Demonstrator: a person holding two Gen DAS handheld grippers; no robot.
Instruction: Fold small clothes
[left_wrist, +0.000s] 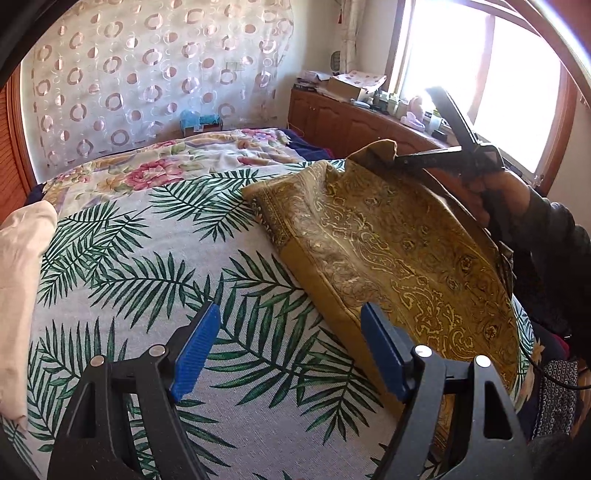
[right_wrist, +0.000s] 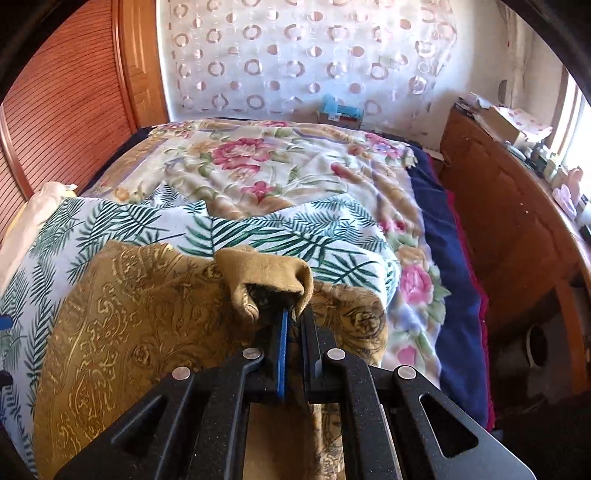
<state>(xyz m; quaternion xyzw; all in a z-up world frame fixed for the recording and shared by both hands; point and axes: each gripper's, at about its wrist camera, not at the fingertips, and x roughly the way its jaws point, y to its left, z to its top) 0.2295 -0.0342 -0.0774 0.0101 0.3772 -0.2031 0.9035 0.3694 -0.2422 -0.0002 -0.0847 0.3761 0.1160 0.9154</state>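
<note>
Left hand-held gripper (left_wrist: 288, 347) low, jaws wide; right hand-held gripper (right_wrist: 293, 314) raised, jaws nearly together, pinching cloth.

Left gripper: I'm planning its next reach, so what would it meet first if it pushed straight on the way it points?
Probably the palm-leaf sheet, bare between the open left gripper fingers. The gold patterned cloth lies just right of that line, near the right finger, so it might brush its edge; depth is unclear.

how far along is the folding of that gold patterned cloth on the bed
Early. Done: the gold cloth lies doubled on the palm-leaf sheet, a folded edge facing the left gripper. In hand: the right gripper pinches one corner and holds it raised. Left: lay that corner down and finish folding; the left gripper is open and empty. A cream garment waits untouched.
</note>
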